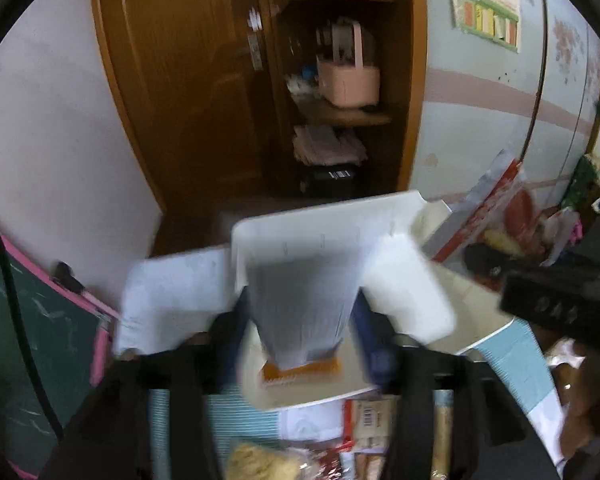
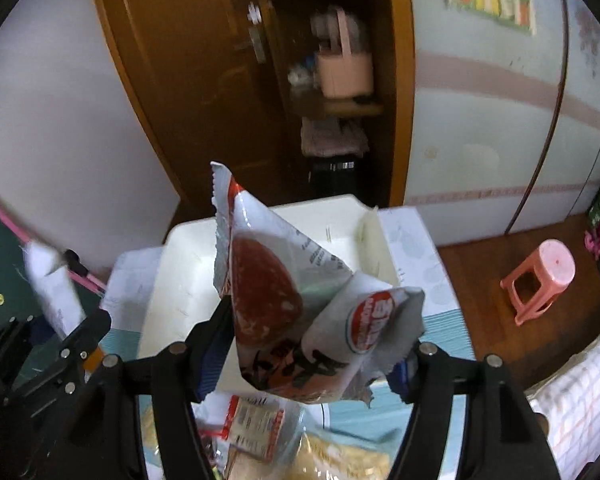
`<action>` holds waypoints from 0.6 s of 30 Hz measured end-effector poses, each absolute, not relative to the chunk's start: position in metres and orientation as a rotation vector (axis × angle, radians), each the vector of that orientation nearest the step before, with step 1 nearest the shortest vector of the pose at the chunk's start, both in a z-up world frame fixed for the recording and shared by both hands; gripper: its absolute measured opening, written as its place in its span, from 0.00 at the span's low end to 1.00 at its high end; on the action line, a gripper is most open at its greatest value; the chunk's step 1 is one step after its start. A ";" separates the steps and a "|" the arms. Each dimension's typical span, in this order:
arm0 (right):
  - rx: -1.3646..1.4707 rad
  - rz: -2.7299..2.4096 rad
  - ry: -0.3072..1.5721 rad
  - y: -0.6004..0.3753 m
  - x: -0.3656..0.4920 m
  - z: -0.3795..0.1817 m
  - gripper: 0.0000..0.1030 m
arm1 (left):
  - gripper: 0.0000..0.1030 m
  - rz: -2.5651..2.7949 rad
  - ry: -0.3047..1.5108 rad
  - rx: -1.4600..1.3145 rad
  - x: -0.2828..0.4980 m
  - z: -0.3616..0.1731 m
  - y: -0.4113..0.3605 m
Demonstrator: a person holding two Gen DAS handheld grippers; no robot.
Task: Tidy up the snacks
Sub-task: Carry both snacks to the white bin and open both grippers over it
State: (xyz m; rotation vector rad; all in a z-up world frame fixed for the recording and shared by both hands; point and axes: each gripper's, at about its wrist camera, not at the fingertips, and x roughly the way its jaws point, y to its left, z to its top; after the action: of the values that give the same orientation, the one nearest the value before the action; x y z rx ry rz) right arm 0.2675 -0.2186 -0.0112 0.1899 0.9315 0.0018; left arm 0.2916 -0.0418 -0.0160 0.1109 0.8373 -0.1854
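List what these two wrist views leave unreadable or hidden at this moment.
- Left wrist view: the grey-white packet between the left gripper fingers is motion-blurred; its print is unreadable, and whether the pads press it is unclear.
- Right wrist view: the white bin floor is hidden behind the sausage snack packet in the right gripper.
- Both views: the snacks at the bottom edge are cut off and screened by the gripper frames.

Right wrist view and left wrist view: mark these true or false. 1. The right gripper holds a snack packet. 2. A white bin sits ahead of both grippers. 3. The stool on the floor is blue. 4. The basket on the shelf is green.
1. True: the right gripper has a snack packet between its fingers.
2. True: the white bin lies ahead.
3. False: the stool is pink.
4. False: the basket is pink.
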 end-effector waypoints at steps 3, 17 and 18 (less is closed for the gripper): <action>0.245 -0.035 1.001 -0.227 0.281 -0.043 0.66 | 0.99 -0.155 0.890 0.102 0.311 -0.039 -0.040; 0.212 -0.071 0.857 -0.232 0.259 -0.050 0.89 | 0.98 -0.185 0.831 0.101 0.282 -0.055 -0.041; 0.207 -0.068 0.842 -0.231 0.256 -0.047 0.89 | 0.98 -0.191 0.823 0.109 0.277 -0.050 -0.042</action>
State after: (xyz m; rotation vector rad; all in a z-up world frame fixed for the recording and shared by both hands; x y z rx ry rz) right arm 0.2562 -0.2310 -0.0469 0.2068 0.8416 -0.0678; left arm 0.2773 -0.0422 -0.0503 0.1092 0.8226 -0.1906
